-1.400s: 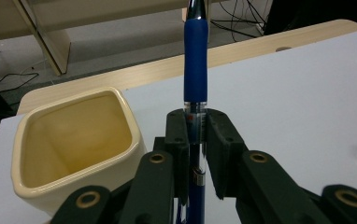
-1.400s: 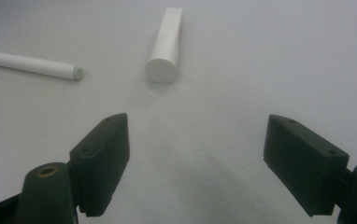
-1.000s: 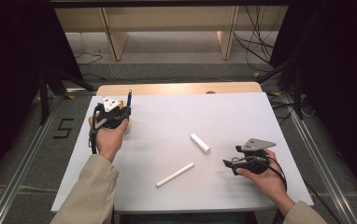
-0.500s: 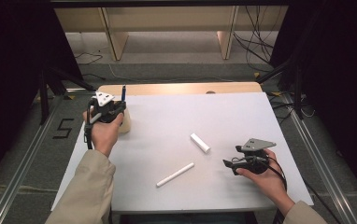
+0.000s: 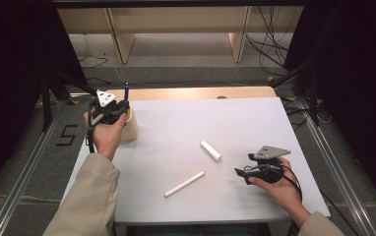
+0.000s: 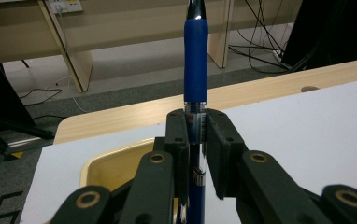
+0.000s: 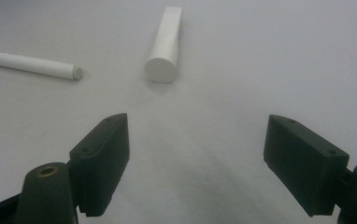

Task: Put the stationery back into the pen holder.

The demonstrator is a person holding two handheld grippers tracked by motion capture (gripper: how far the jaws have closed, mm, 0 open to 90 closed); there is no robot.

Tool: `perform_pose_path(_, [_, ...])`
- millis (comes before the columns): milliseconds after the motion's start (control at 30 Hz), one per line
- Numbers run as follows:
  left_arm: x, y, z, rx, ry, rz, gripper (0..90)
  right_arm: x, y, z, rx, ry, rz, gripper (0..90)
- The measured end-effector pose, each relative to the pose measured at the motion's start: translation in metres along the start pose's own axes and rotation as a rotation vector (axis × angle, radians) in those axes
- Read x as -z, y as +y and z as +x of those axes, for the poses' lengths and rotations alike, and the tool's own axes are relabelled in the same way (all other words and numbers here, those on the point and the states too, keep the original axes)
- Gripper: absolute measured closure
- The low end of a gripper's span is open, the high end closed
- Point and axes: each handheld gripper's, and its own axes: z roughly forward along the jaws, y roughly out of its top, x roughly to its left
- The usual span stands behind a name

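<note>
A person's two forearms in beige sleeves reach in from the near edge of a white tabletop, each hand holding a black claw.

Nearest, at the right, the right claw rests low on the tabletop in the person's right hand, pointing toward the middle. Its jaws stand wide apart with nothing between them.

Just ahead of it lie two white pieces. A thin white stick lies slanted near the front centre. A short, thicker white cylinder lies a little farther back, near the stick but not touching it. In the right gripper view the cylinder points its round end toward the claw, with the thin stick off to its left.

Farther back, at the left edge, the left claw is clamped on a blue pen, held upright with its blue grip section rising above the jaws. The pen stands over a pale yellow container, which sits on the tabletop's far left corner.

Beyond the tabletop are a strip of bare wood, a grey floor, light wooden furniture and loose black cables.
</note>
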Motion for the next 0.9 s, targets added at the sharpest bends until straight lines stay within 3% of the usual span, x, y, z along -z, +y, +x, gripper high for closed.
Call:
perform_pose_path(633, [-0.007,0.007,0.004,-0.004,0.006,-0.069,79.2,0.0,0.0,0.0,-0.001,0.002,0.001,23.3])
perform_pose_path(900, [-0.013,0.007,0.006,-0.009,0.017,-0.074,79.2,0.0,0.0,0.0,-0.003,0.003,0.002,23.3])
